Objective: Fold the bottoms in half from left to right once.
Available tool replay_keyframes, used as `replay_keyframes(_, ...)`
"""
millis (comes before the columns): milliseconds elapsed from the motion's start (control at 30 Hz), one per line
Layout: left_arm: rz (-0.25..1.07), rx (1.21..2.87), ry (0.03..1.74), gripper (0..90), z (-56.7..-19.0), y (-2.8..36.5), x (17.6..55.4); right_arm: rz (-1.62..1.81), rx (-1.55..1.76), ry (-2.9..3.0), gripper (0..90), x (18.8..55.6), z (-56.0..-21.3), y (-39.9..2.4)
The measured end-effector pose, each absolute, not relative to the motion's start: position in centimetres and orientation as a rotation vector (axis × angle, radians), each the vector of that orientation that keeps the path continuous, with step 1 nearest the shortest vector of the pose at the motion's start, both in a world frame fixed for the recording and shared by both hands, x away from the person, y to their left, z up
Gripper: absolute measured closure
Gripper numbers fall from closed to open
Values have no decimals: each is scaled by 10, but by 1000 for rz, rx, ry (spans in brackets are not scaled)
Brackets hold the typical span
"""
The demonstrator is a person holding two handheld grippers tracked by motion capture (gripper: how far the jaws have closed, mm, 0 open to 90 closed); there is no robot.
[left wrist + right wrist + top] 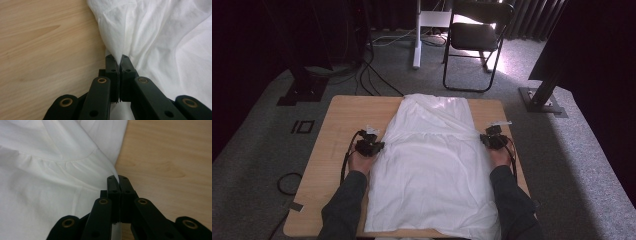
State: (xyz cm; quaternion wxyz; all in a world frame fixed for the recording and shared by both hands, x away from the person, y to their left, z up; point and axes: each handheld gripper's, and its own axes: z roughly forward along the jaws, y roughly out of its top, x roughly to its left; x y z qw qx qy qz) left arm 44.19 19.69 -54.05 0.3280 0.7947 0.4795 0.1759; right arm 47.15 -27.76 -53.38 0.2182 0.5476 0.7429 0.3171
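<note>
A white garment (432, 160) lies spread along the middle of the wooden table (332, 145), its near hem hanging over the front edge. My left gripper (373, 145) sits at the garment's left edge, about halfway up. In the left gripper view its jaws stand pressed together with a pinch of white fabric (117, 40) rising from between the tips (120, 58). My right gripper (492, 139) sits at the right edge. In the right gripper view the gripper (118, 178) is shut on the garment's edge (110, 165), just below a gathered seam (62, 162).
Bare table wood shows to the left (37, 45) and right (170, 157) of the garment. Beyond the table a black folding chair (477, 35) and a white stand post (417, 35) are on grey carpet. Cables (372, 75) run on the floor at the back left.
</note>
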Motion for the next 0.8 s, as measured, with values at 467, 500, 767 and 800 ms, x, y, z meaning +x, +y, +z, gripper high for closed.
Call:
replay_keyframes(467, 491, 2122, 1178, 887, -544, 214, 368, 907, 1482, 2116, 875, 407, -553, -278)
replay_keyframes(500, 491, 2128, 1165, 886, -544, 215, 360, 919, 1479, 2117, 875, 397, -554, -281)
replay_keyframes(767, 466, 2182, 1076, 884, -547, 219, 299, 973, 1507, 2130, 882, 327, -557, -297)
replay_keyframes(800, 465, 2184, 1071, 883, -547, 218, 293, 973, 1509, 2138, 882, 322, -557, -299)
